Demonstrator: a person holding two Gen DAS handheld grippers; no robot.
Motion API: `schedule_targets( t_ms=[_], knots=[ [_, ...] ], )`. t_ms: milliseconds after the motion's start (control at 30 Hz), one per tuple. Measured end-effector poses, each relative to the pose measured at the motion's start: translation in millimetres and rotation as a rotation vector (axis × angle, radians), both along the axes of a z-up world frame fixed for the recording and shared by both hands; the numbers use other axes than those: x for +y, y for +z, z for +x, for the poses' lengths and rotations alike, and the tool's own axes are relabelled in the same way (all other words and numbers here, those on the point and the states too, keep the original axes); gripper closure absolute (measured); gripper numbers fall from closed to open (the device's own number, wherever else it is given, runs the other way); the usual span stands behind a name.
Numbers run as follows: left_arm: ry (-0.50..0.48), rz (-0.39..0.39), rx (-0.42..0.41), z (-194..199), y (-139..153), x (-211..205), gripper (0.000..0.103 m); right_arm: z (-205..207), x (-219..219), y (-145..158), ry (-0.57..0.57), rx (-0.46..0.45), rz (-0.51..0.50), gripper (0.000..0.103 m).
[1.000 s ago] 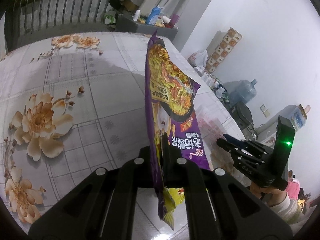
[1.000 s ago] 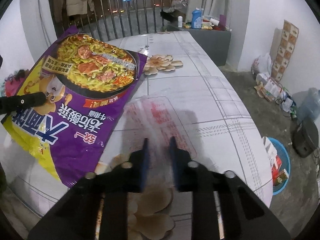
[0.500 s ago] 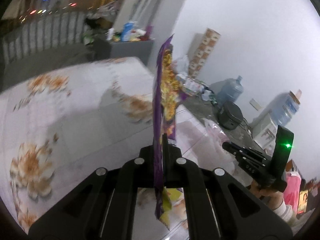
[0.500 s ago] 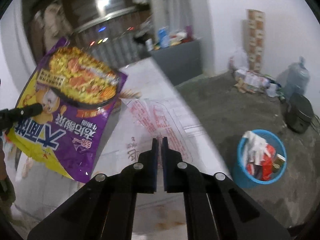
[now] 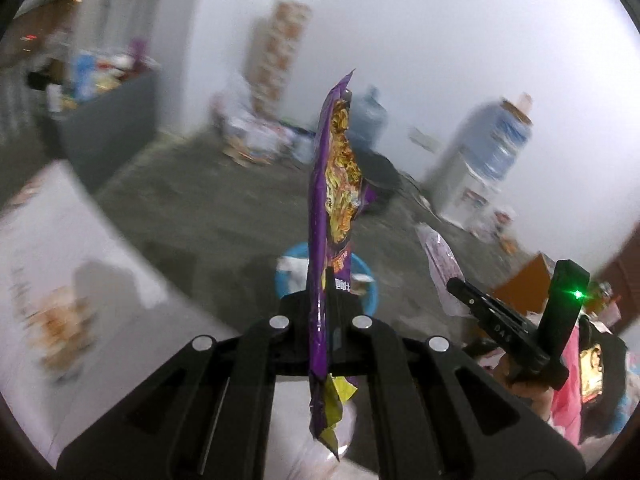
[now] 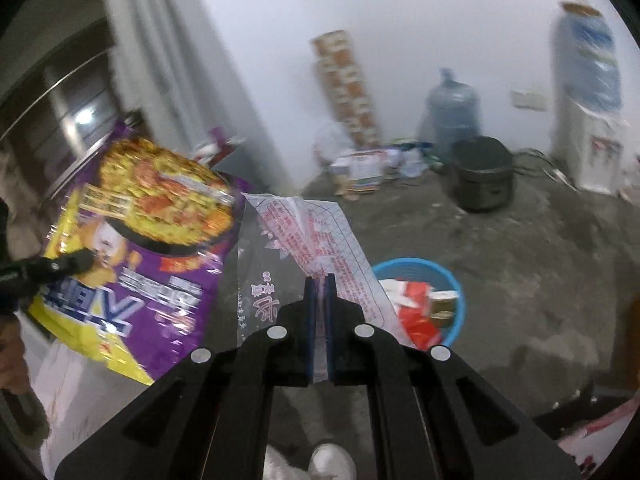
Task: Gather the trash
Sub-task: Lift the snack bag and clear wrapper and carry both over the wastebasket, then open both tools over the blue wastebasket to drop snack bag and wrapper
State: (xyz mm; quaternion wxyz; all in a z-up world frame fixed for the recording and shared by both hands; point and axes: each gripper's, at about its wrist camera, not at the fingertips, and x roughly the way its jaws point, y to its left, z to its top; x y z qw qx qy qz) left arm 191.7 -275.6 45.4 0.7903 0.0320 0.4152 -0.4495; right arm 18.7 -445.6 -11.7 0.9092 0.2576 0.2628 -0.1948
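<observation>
Left gripper (image 5: 325, 280) clamps purple noodle bag (image 5: 334, 184); right gripper (image 6: 319, 280) clamps clear wrapper (image 6: 316, 232)

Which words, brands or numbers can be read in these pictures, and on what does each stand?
"DAS": letters on the body of the right gripper, faint, in the left wrist view.
purple noodle bag: large characters, upside down and blurred, unreadable.
clear wrapper: red print and white brush characters, too blurred to read.
Nothing else is legible.

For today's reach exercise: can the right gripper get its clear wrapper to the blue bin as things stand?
Probably yes: the blue bin sits open-topped on bare floor just beyond the right gripper, and nothing stands between them.
</observation>
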Motion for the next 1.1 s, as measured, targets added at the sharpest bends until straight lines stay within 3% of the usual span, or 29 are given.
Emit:
schedule_targets(
  t_ms=[100,200,500,567,633,667,733,833,900,1033,1100],
  knots=[
    [-0.079,0.047,0.106,24.1,-35.1,-60.1,0.102,-0.9,-29.8,-17.7,-0.064,0.007,0.042,0.098],
    [-0.137,0.110,0.151,40.9,-77.7,-112.9,0.102,2.3,-52.4,-36.5,-0.102,0.021,0.079,0.098],
    [-0.209,0.303,0.193,85.4,-197.6,-214.6,0.098,41.5,-96.9,-107.5,-0.144,0.107,0.167,0.098],
    [-0.197,0.342,0.210,95.1,-219.9,-230.2,0.089,56.6,-103.8,-126.5,-0.126,0.129,0.182,0.098],
    [-0.183,0.391,0.229,104.0,-239.8,-239.8,0.068,75.3,-109.3,-149.1,-0.094,0.156,0.215,0.098],
    [-0.177,0.412,0.233,107.4,-247.9,-243.4,0.063,87.4,-112.1,-163.7,-0.068,0.175,0.243,0.098],
    [-0.164,0.447,0.218,113.5,-258.4,-246.3,0.047,109.7,-113.9,-192.0,0.026,0.194,0.283,0.098],
    [-0.112,0.501,0.184,124.6,-259.4,-243.2,0.039,140.2,-110.6,-233.5,0.099,0.276,0.349,0.098],
    [-0.088,0.480,0.184,132.8,-248.8,-235.3,0.038,156.0,-107.6,-257.4,0.153,0.323,0.415,0.098],
    [-0.060,0.432,0.119,144.1,-211.4,-212.6,0.036,185.9,-102.0,-306.1,0.217,0.517,0.438,0.098],
    [-0.065,0.409,0.103,144.3,-194.0,-205.1,0.034,194.7,-103.0,-324.4,0.225,0.569,0.447,0.098]
  ],
)
